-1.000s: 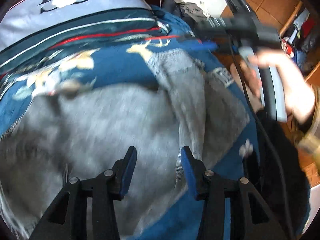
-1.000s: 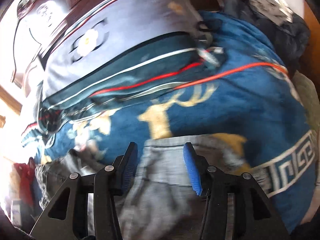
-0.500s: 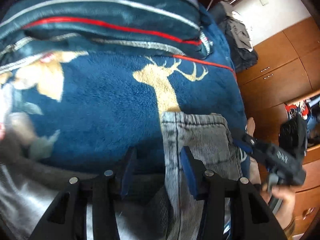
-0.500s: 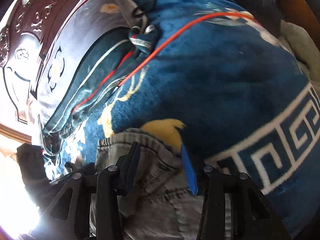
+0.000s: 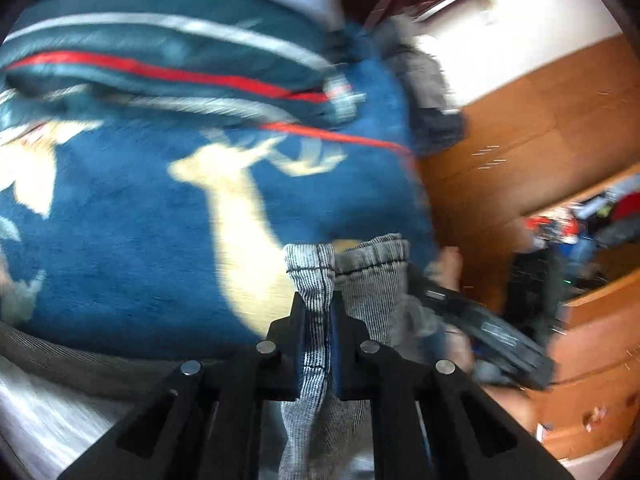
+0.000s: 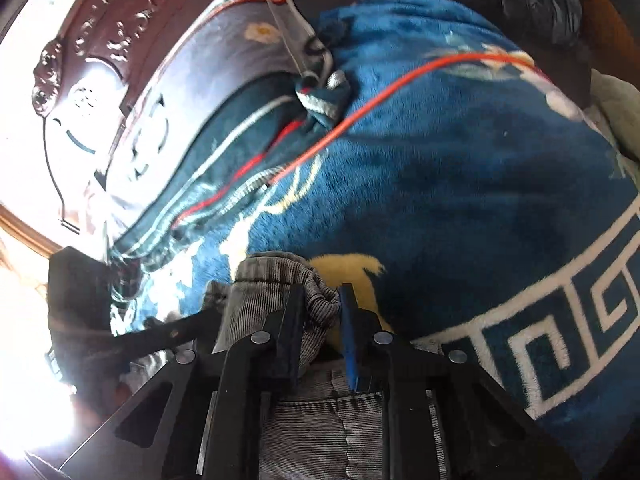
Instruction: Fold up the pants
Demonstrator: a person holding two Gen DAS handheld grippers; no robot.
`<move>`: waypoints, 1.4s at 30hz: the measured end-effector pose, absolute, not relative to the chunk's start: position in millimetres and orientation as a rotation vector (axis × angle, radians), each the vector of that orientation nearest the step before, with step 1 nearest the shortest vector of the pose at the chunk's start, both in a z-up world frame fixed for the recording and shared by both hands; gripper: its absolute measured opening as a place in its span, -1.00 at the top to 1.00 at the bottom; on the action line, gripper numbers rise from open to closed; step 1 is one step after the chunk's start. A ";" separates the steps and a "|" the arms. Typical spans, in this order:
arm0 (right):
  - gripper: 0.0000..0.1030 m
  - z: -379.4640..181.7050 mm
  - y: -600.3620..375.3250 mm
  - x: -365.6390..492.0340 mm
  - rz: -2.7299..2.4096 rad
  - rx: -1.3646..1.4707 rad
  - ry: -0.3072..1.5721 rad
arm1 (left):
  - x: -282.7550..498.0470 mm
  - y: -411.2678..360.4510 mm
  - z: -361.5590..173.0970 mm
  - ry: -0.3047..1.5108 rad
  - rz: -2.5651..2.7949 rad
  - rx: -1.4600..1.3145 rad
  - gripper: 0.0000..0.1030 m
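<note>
The bed was covered by a plush blue blanket [image 5: 132,216] with a cream deer woven into it, and a dark teal striped quilt [image 5: 160,52] with red and silver bands lay bunched across the blanket's far side. From the left wrist, brown wooden cabinets [image 5: 532,128] filled the right of the room below a white wall, with a heap of dark clothes [image 5: 428,92] at the bed's far corner and a cluttered shelf lower right. Only the right wrist showed the carved dark headboard [image 6: 120,52] at far left, strong window glare beside it, and the blanket's white key-pattern border at right.

The grey corduroy pants [image 5: 360,276] lay at the near edge of the blanket, over the deer. The left tongs [image 5: 318,316] had just been closing and were clamped on a bunched hem of the pants, the fabric running up between the pads. The right tongs [image 6: 322,308] had likewise just been closing and pinched a gathered fold of the same cloth. In the left view the right tongs' dark body reached in from the right, just beside the pants; in the right view the left tongs' black body showed at left.
</note>
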State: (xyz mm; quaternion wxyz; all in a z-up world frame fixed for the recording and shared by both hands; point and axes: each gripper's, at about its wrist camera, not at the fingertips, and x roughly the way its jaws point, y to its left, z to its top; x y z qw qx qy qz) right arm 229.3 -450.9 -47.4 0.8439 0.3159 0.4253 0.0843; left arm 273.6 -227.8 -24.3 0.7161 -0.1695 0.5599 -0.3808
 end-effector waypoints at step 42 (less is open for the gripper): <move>0.69 -53.9 -456.2 94.1 -0.037 0.541 1.081 | 140.4 -31.9 -49.5 1.244 -0.454 0.195 0.27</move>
